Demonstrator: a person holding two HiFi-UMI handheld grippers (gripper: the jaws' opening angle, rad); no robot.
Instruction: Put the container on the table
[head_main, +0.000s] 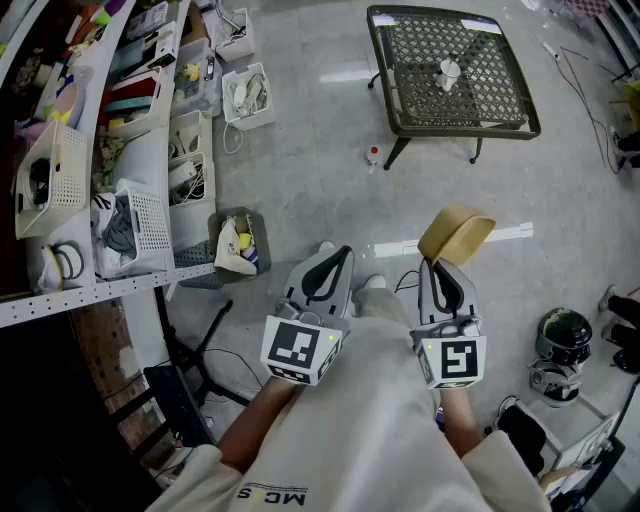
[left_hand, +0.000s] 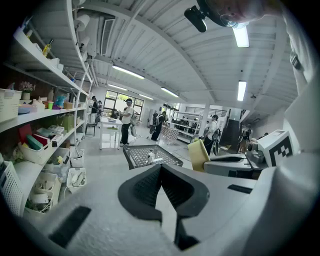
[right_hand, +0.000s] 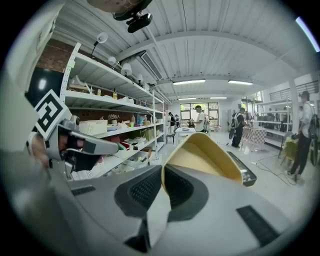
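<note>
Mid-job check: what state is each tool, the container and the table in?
Table: upright, a small white item on it.
Container: held in the air, tilted, not on the table.
Right tool: shut on the container.
Left tool: shut, empty.

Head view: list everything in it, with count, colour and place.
container: one, yellow, clamped in the right gripper, above the floor
table: one, black metal mesh, top centre
small thing: one, white, on the table; too small to identify
bottle: one, white with red cap, on the floor by a table leg
shelves: one unit, white, left edge
baskets: several, white, on the shelves and the floor beside them
bin: one, grey, on the floor by the shelves
sleeves: two, cream, bottom
left gripper: one, grey, shut, empty
right gripper: one, grey, shut on the container
</note>
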